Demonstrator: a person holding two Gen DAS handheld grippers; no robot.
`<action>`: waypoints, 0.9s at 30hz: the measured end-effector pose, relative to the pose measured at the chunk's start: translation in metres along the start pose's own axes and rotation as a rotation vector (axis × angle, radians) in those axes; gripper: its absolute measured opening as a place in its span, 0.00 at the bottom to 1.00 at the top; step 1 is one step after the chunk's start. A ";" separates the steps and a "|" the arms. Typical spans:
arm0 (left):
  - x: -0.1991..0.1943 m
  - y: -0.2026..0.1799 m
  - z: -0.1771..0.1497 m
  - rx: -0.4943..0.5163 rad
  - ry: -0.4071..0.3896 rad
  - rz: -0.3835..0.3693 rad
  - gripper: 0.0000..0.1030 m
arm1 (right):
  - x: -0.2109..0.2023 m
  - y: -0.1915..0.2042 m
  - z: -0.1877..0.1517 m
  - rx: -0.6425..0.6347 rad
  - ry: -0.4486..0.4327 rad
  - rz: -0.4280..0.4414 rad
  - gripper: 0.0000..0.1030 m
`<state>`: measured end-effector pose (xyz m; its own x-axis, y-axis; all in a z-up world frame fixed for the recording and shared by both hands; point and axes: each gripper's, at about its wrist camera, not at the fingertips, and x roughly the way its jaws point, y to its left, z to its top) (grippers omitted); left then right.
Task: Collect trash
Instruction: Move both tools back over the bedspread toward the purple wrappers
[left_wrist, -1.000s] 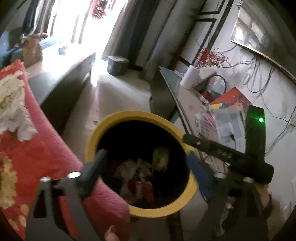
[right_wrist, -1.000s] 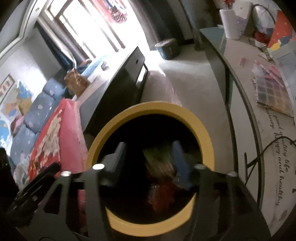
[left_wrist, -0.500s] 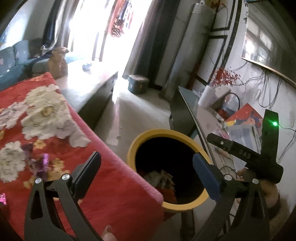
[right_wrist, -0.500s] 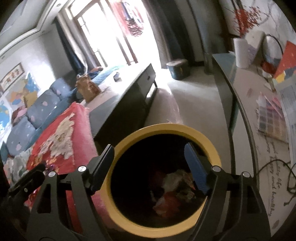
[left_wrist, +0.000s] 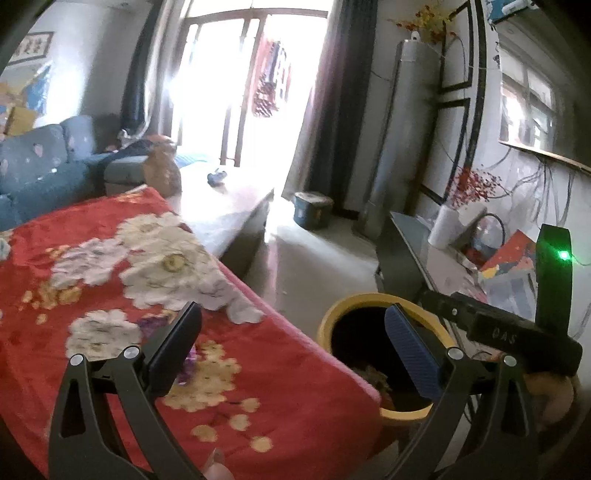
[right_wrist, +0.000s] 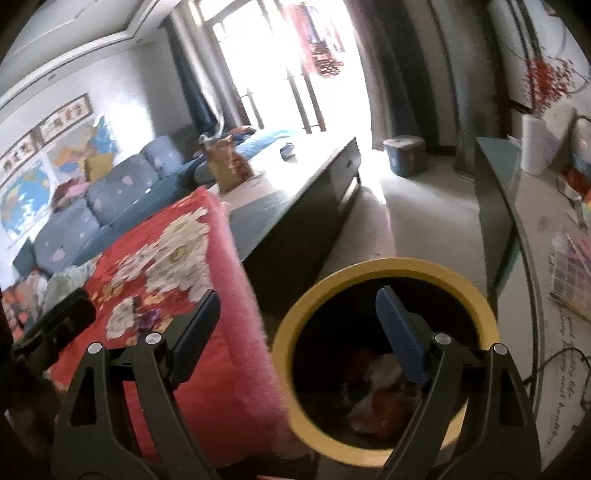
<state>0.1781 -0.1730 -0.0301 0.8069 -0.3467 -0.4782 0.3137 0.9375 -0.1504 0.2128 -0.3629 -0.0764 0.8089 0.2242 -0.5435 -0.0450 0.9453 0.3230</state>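
Both tongs, left (left_wrist: 291, 347) and right (right_wrist: 299, 325), gaped empty, the right's jaws having just widened; a purple scrap (left_wrist: 190, 360) on the red blanket (left_wrist: 110, 258) lay just behind the left tongs' left jaw, nearer them, with the yellow bin (right_wrist: 369, 273) to their right.

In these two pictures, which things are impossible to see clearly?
- Trash inside the yellow bin: right wrist view, dark and blurred; single items unclear.
- Small purple thing on the red blanket: left wrist view, partly behind a tool finger.
- Papers on the glass table: cut off by the edge.
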 end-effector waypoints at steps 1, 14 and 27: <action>-0.003 0.003 0.000 -0.001 -0.007 0.012 0.94 | 0.001 0.006 -0.001 -0.014 0.004 0.008 0.76; -0.039 0.055 -0.007 -0.060 -0.031 0.142 0.94 | 0.004 0.071 -0.009 -0.153 0.033 0.125 0.76; -0.067 0.123 -0.011 -0.129 -0.041 0.259 0.94 | 0.023 0.131 -0.011 -0.262 0.097 0.223 0.76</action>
<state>0.1565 -0.0344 -0.0261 0.8722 -0.0934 -0.4802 0.0302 0.9900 -0.1378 0.2186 -0.2312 -0.0552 0.7030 0.4418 -0.5572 -0.3733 0.8962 0.2397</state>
